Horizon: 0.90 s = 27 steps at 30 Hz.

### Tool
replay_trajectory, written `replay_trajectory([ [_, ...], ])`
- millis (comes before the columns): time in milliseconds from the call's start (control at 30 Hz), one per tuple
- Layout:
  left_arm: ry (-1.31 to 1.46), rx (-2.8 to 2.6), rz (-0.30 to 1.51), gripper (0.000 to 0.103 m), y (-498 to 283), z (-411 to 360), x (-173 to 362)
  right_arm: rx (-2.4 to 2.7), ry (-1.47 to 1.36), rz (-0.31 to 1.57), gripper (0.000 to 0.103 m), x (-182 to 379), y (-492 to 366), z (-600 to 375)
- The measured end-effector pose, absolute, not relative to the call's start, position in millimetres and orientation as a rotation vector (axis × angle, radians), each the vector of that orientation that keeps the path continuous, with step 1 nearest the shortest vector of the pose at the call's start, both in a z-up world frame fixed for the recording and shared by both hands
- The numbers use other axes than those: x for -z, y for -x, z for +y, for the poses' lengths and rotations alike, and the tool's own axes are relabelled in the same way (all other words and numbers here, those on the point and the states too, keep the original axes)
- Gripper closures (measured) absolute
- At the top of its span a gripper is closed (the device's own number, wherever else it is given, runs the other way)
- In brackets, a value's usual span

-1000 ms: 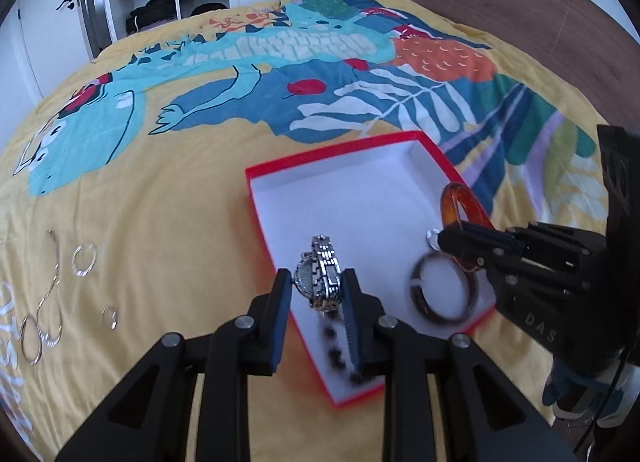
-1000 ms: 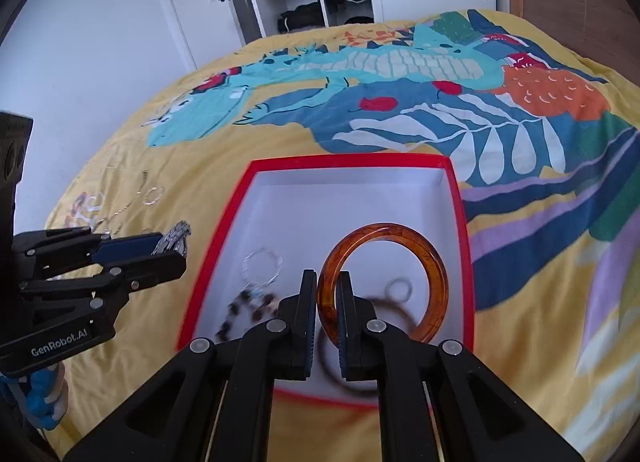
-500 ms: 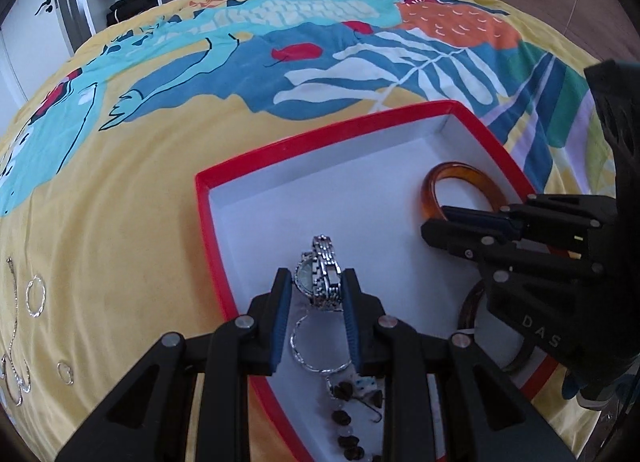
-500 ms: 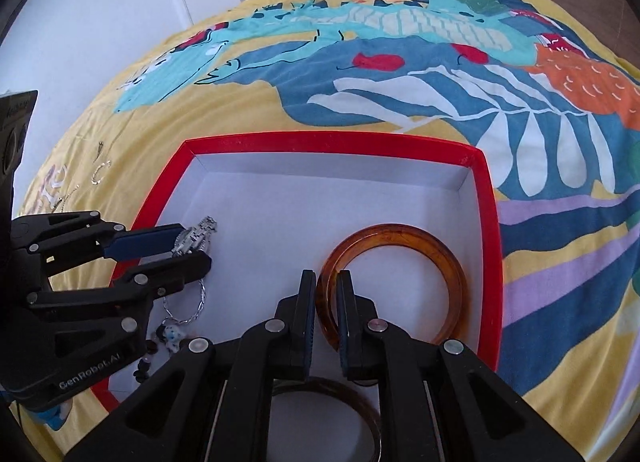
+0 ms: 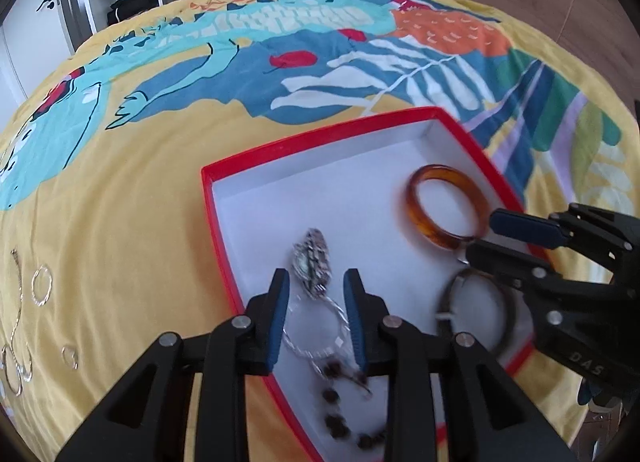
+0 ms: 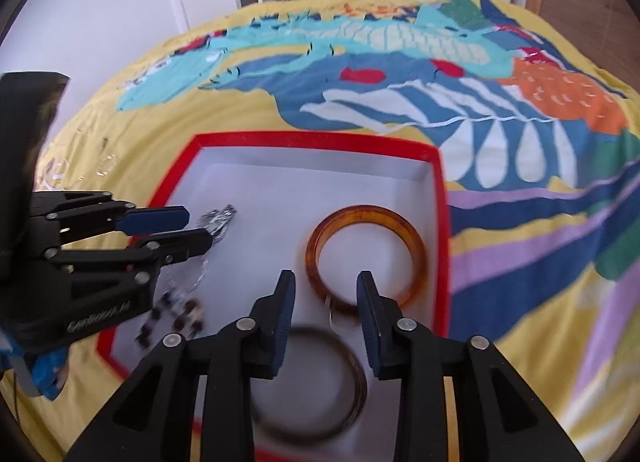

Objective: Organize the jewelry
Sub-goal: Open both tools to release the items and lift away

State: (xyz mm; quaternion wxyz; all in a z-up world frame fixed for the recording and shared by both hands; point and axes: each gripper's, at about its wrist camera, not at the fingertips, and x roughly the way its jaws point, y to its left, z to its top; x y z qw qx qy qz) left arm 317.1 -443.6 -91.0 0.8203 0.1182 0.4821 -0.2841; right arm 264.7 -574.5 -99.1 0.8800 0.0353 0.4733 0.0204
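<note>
Release is the step in hand for both tongs, and the thing to get right is a clean parting; the right gripper [image 6: 326, 302] has just been opening, its blue pads now stand clear on either side of the near rim of the amber bangle [image 6: 366, 252], which lies flat on the white floor of the red-rimmed box [image 6: 316, 139] towards its right wall; nothing is pinched there. The left gripper [image 5: 316, 310] has also just been opening a little and stands narrow; the silver watch [image 5: 313, 264] lies just beyond its tips on the box floor, apparently free of the pads, though blur leaves a light touch possible. Judged from this, each hand should draw back and up along its own fingers, not sideways, lest a pad drag the bangle or snag the thin silver chain [image 5: 316, 328] under the left tongs. A dark bangle [image 6: 316, 382] and dark beads [image 5: 340, 418] crowd the near end; hoops and a chain [image 5: 20, 326] wait on the bedspread [image 5: 120, 222] at far left.
</note>
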Motion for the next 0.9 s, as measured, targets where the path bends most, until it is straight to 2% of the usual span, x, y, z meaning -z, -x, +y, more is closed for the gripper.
replay_trajectory([
  [33,-0.25,0.609,1.023,0.076,-311.9,-442.9,86.5,-0.036,-0.081,0.978,0.069,94.2,-258.1,-574.9],
  [100,-0.243,0.611,1.01,0.075,-297.9,-438.3,72.6,-0.011,-0.098,0.957,0.061,80.7,-240.0,-575.6],
  [267,-0.238,0.576,0.97,0.068,-255.6,-415.8,30.0,0.043,-0.177,0.897,0.05,50.9,-196.7,-570.8],
  [400,-0.256,0.519,0.899,0.068,-219.2,-386.6,-7.7,0.045,-0.224,0.844,0.046,25.2,-158.4,-548.3],
  [667,-0.248,0.413,0.775,0.067,-152.5,-316.7,-75.5,0.028,-0.282,0.76,0.044,-19.1,-100.3,-499.4],
  [900,-0.21,0.352,0.714,0.062,-108.6,-260.6,-106.7,-0.008,-0.267,0.712,0.04,-52.2,-66.0,-455.0],
])
